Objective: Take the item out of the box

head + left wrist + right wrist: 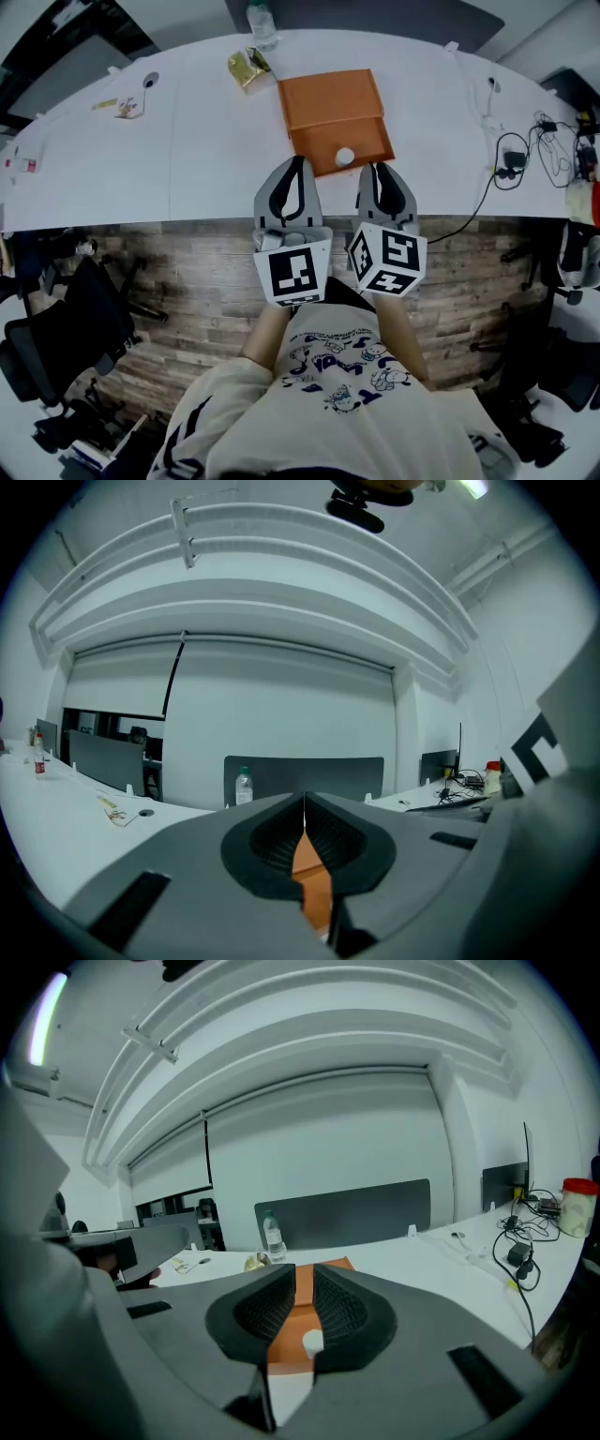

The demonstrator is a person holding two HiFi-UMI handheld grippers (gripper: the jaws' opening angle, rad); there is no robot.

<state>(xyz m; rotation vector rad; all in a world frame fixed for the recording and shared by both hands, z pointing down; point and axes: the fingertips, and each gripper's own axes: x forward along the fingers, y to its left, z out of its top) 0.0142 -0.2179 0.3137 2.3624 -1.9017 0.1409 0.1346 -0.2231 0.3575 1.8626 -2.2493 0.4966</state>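
Note:
An open orange box (330, 101) lies on the white table (206, 141), its lid folded back toward the far side. A small round white item (345, 157) sits in the box's near tray. My left gripper (298, 165) is shut and empty just left of the tray's near corner. My right gripper (376, 170) is shut and empty at the tray's near right corner, close to the item. The left gripper view shows a strip of the box (311, 878) past the closed left gripper (305, 808). Past the right gripper (305, 1283) I see the box (289, 1327) and the white item (312, 1342).
A water bottle (262, 23) and a yellow snack packet (248, 67) stand behind the box. Cables and a charger (514, 159) lie at the table's right end. Both grippers are at the table's front edge. Office chairs (66, 328) stand on the floor to the left.

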